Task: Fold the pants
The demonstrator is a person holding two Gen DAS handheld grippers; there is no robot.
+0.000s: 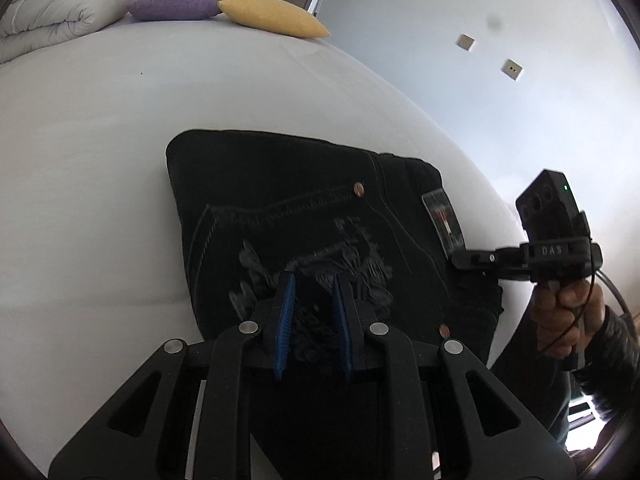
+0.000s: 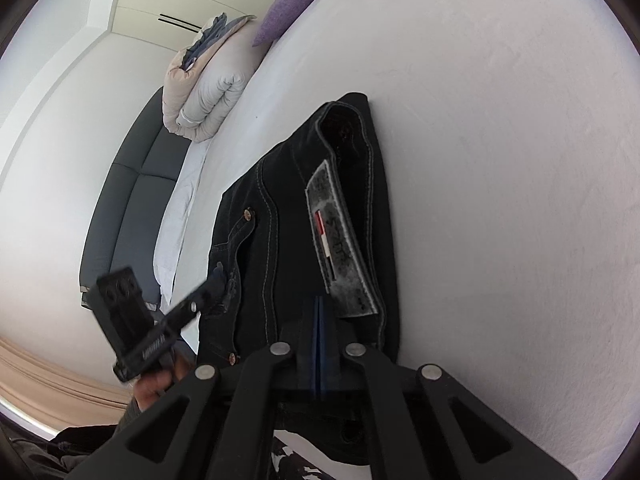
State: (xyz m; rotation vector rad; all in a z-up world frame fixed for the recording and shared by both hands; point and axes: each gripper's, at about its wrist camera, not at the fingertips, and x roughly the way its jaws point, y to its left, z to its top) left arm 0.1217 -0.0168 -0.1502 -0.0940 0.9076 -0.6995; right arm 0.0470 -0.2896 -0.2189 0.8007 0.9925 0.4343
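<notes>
Pants (image 1: 304, 216): black denim, already folded into a compact rectangular packet, lying on the white bed (image 1: 100, 140) near its edge. Back pocket with pale embroidery faces up; copper rivets show; waistband with its grey brand patch (image 2: 340, 248) runs along the side nearest the right hand.

Left gripper (image 1: 314, 300): blue-padded fingers apart, hovering low over the embroidered pocket; nothing held between them. Whether the tips touch the cloth cannot be told.

Right gripper (image 2: 320, 320): fingers pressed together at the waistband end, just beside the patch. A dark layer of denim seems to sit at the closed pads, but whether cloth is actually pinched cannot be told.

Surroundings: purple cushion (image 1: 176, 6) and yellow cushion (image 1: 272, 16) at the far end of the bed, well apart from the packet; rolled duvet (image 1: 48, 12) beside them.

Step in hand, as judged: final tidying of a nearly finished fold.

Handling notes:
- Denim is stiff and thick; stacked layers tend to spring open, so press flat rather than tug.
- Left gripper best used as a hold-down on the pocket area while the right aligns the waistband edge.
- Move the right gripper slowly and level; a sideways pull could drag the whole packet toward the bed edge.
- Release only once the edges sit square.
</notes>
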